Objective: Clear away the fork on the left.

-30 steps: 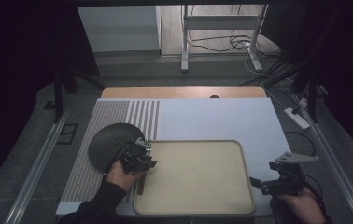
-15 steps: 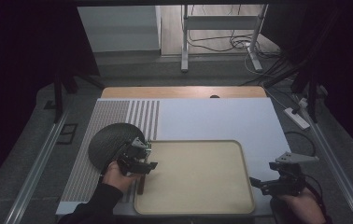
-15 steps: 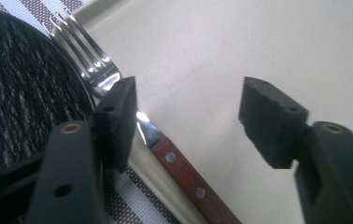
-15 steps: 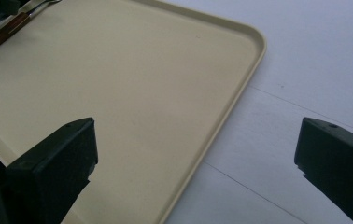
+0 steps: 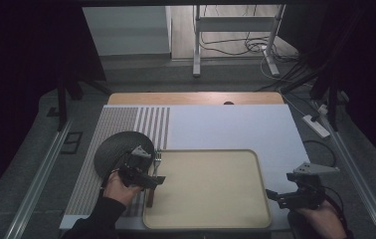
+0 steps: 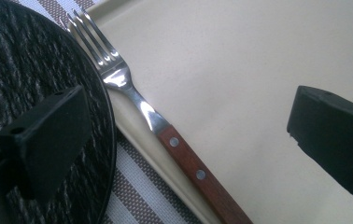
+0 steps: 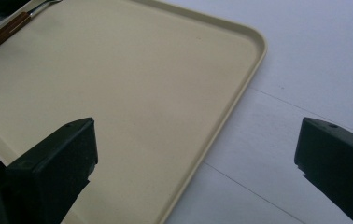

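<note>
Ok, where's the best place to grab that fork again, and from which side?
Probably the wooden handle of the fork, from above, jaws across its width. It lies flat along the tray's left rim beside the plate; the tines are thin and crowd the plate edge.

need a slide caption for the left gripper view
Open left tool above a wood-handled fork lying along the beige tray's rim, beside a dark round plate on a striped mat.

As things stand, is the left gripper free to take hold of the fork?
Probably yes. The left gripper has just been opening, and the fork lies bare between its wide jaws along the tray's rim, beside the dark plate.
</note>
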